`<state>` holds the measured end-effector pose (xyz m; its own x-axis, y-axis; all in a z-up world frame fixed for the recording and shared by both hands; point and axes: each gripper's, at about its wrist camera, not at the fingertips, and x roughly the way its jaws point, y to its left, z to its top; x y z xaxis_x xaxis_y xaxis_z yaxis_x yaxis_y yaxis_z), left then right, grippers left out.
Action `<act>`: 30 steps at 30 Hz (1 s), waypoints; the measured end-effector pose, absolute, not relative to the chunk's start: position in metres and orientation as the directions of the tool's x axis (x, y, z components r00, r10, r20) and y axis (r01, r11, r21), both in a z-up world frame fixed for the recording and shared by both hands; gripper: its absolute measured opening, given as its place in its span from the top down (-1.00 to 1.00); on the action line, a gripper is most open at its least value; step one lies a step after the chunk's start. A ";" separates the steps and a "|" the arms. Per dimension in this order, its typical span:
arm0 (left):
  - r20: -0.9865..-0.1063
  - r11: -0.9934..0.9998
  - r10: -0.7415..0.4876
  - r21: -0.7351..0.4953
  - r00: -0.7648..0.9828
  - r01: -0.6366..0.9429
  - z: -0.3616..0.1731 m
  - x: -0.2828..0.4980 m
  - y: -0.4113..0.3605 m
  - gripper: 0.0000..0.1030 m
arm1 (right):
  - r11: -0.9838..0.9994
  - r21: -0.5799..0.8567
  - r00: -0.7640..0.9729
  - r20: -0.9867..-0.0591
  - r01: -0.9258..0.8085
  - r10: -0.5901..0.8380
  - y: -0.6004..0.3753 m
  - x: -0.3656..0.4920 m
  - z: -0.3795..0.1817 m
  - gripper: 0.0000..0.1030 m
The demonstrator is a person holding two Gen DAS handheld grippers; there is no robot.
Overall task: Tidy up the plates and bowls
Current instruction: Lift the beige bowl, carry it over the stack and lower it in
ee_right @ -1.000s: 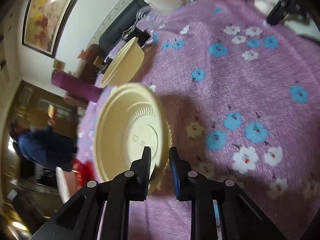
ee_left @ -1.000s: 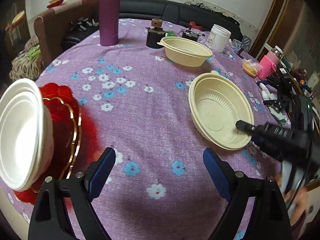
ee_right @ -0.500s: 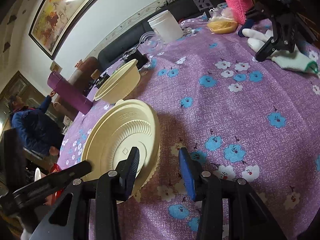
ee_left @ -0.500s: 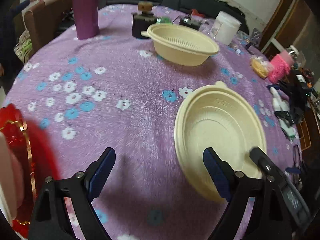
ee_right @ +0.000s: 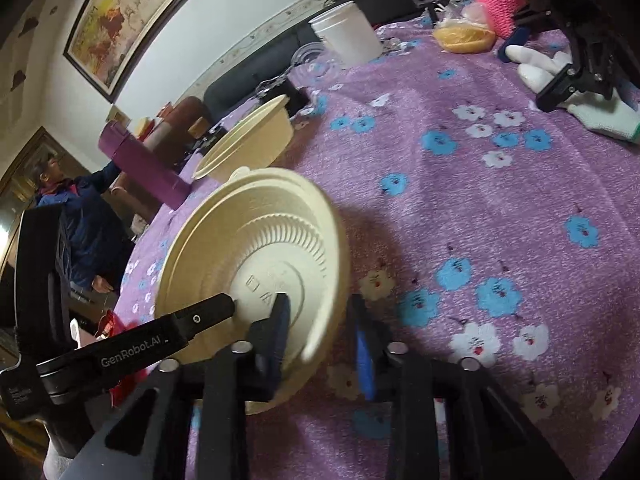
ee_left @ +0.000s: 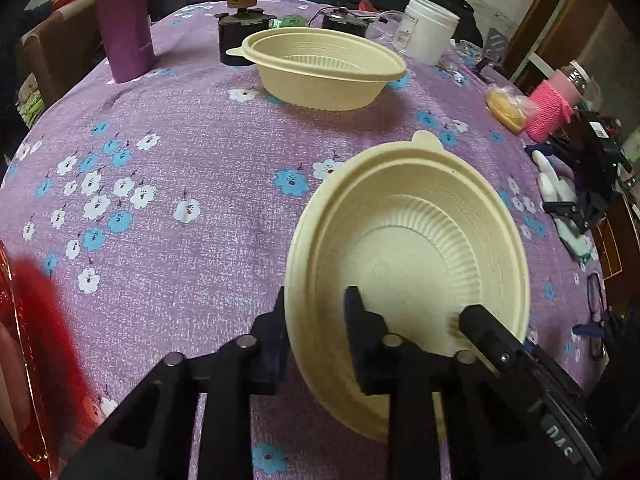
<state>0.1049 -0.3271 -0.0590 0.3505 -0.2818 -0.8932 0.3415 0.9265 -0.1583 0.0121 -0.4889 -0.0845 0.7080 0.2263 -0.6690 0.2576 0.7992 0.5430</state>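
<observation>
A cream plastic bowl is tilted up off the purple flowered cloth, near me. My left gripper is shut on its near rim, one finger inside and one outside. In the right wrist view the same bowl has its rim between the fingers of my right gripper, whose jaws are closing; a thin gap still shows at the outer finger. The left gripper's finger reaches into the bowl from the left. A second cream bowl stands farther back. A red plate shows blurred at the left edge.
A purple flask, a black pot and a white jar stand at the back. A pink-wrapped jar, white gloves and a black device crowd the right edge. A person in blue stands beyond the table.
My left gripper swung right, away from the red plate, and shut on the cream bowl's near rim. The right gripper opened off the rim and is narrowing on it again.
</observation>
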 end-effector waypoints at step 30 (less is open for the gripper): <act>-0.722 0.942 -0.328 -0.203 0.609 0.267 0.038 0.014 -0.183 0.31 | 0.881 0.474 0.741 -0.589 -0.008 0.324 -0.362 -0.012 -0.010 0.61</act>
<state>0.0138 -0.1826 0.0377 0.6089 -0.3280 -0.7222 0.2672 0.9421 -0.2026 -0.0123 -0.3617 -0.0097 0.7408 0.3237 -0.5886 -0.0083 0.8806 0.4739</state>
